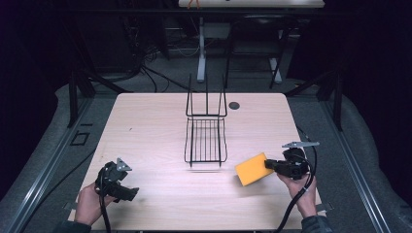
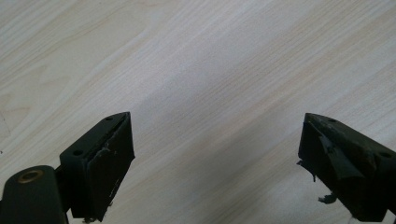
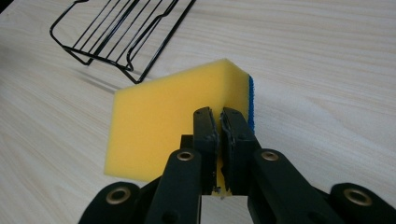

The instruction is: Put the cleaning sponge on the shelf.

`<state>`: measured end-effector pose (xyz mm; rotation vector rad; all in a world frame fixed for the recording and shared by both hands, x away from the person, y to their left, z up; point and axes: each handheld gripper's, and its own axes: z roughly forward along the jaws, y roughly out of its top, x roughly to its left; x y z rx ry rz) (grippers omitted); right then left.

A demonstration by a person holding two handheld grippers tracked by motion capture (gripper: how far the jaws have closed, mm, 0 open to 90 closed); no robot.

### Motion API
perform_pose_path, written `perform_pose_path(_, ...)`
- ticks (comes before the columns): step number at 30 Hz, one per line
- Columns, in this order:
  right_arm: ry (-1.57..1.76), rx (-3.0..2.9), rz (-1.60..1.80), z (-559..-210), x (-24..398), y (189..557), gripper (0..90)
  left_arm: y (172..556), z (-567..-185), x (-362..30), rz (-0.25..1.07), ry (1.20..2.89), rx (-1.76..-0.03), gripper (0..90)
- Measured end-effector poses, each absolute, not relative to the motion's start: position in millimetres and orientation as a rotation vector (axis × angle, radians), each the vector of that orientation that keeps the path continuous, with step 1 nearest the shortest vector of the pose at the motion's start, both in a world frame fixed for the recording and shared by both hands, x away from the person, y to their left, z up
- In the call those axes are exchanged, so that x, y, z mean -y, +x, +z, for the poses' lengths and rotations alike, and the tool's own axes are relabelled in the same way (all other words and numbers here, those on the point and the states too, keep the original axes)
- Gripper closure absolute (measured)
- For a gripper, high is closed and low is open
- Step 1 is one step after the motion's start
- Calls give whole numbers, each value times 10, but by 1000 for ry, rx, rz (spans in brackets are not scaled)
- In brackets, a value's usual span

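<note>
The right gripper (image 3: 219, 116) has its jaws pressed nearly together on one edge of the yellow sponge (image 3: 163, 121), so the soft foam is pinched thin between them. The sponge hangs a little above the desk (image 1: 160, 126), at its right front part, just right of the near end of the black wire rack (image 1: 206, 141). It is held by the edge with its broad yellow face turned up toward the camera on the gripper (the blue scrubbing layer shows as a thin strip on the far side). I judge that this edge grip leaves most of the sponge free, so that it can be slid or lowered into the rack, whose tall wires stand at the far end.

The left gripper (image 2: 215, 154) waits at the front left of the desk, well apart from the rack. Its jaws stand open with nothing between them, pointing down at bare wood.
</note>
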<state>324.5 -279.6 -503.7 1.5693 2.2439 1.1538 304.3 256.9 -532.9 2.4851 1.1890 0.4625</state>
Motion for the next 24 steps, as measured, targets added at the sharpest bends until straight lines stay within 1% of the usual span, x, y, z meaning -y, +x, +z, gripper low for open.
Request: perform_pose_path(24, 1503, -2205, 1200, -4802, 2756, 3147, 855, 3043, -5339, -2559, 459, 2500, -1188, 104)
